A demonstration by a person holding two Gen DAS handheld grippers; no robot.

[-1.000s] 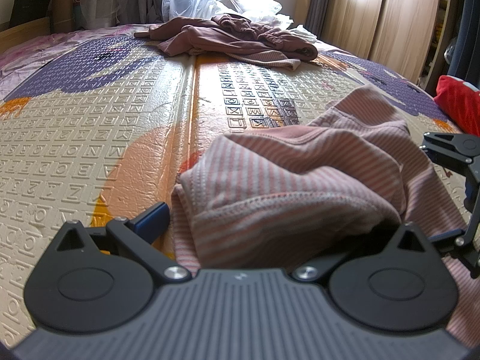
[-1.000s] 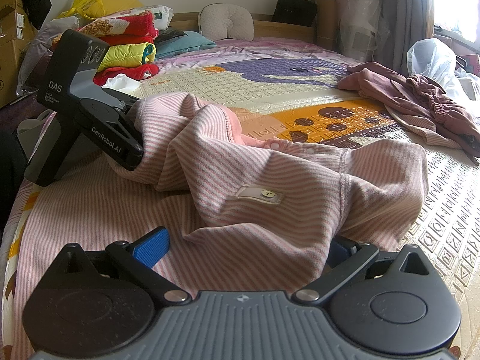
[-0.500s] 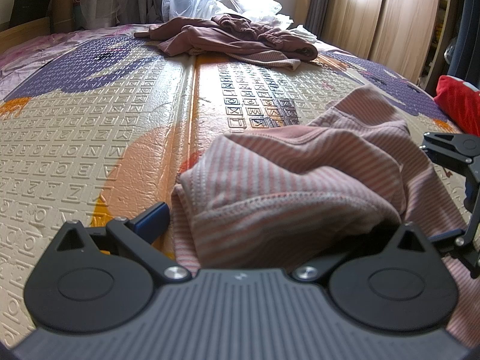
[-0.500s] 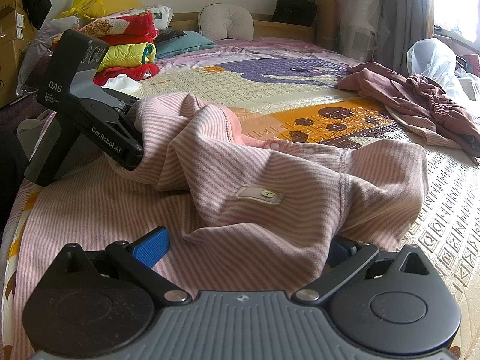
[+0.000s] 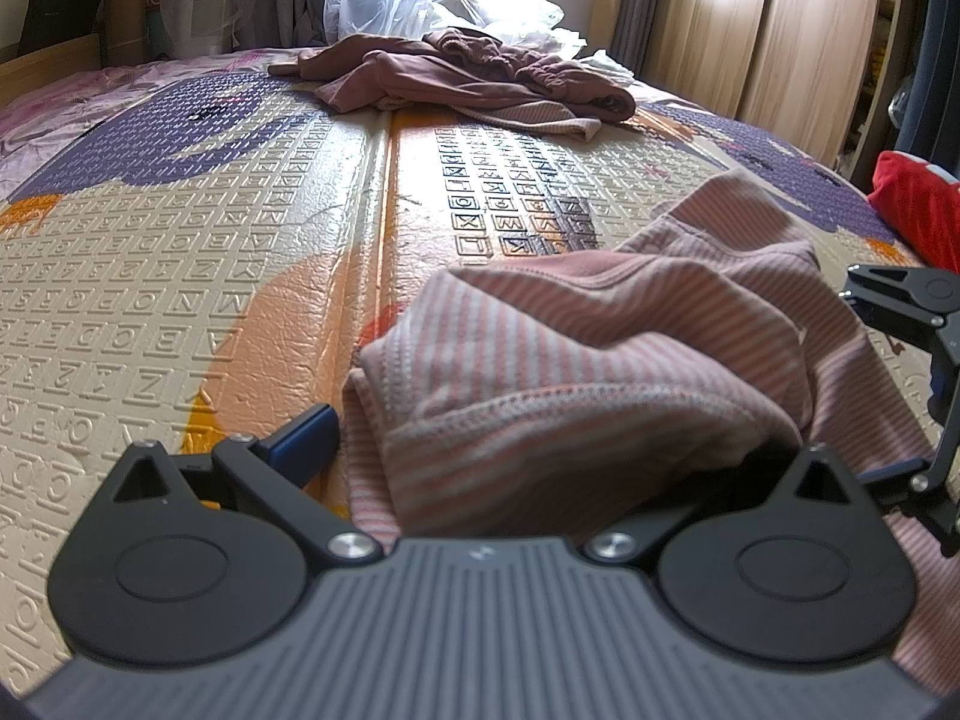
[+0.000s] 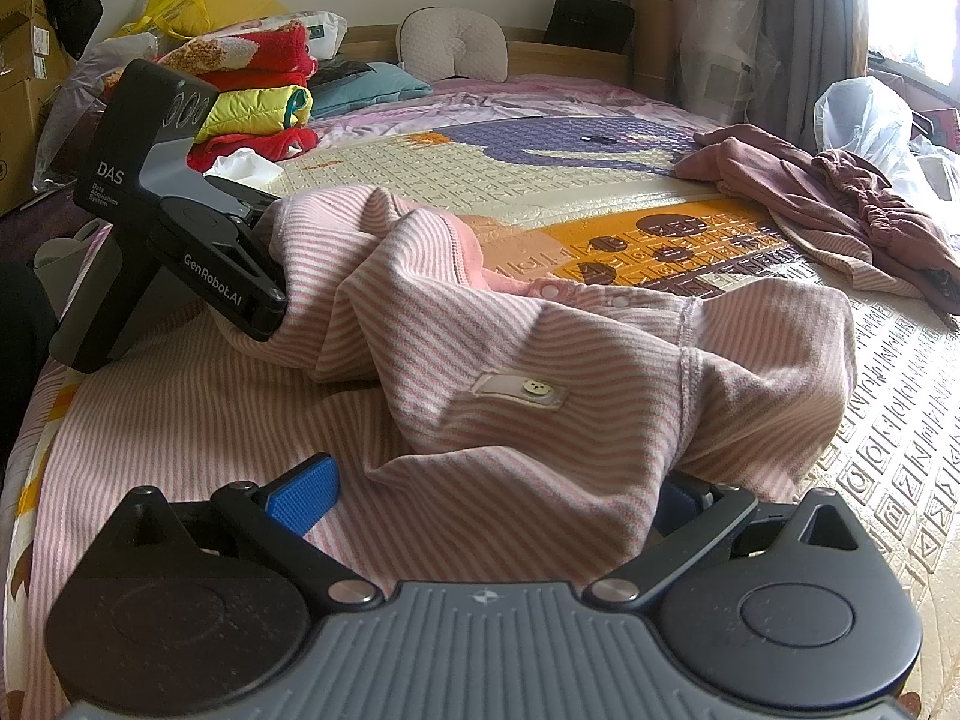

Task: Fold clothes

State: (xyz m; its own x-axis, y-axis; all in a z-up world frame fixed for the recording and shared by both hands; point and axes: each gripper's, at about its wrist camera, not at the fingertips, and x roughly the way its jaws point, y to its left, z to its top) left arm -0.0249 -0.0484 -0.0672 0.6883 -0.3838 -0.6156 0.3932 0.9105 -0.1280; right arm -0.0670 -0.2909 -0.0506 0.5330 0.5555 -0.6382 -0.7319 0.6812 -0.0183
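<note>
A pink striped garment (image 6: pixel 540 360) lies bunched on the letter-patterned mat (image 5: pixel 180 276); it also shows in the left wrist view (image 5: pixel 600 360). My left gripper (image 5: pixel 528 456) stands wide open with a fold of the garment draped between its fingers; its body shows in the right wrist view (image 6: pixel 180 210), tips buried in cloth. My right gripper (image 6: pixel 498 498) is wide open too, the garment's hem lying over the gap and hiding the right finger. The right gripper's body shows at the edge of the left wrist view (image 5: pixel 912 312).
A heap of mauve clothes (image 5: pixel 480 78) lies at the mat's far end, also in the right wrist view (image 6: pixel 828 216), with white plastic bags (image 5: pixel 384 0) behind. Folded red and yellow clothes (image 6: pixel 258 102) are stacked by a pillow (image 6: pixel 453 51). A wooden wardrobe (image 5: pixel 750 30) stands right.
</note>
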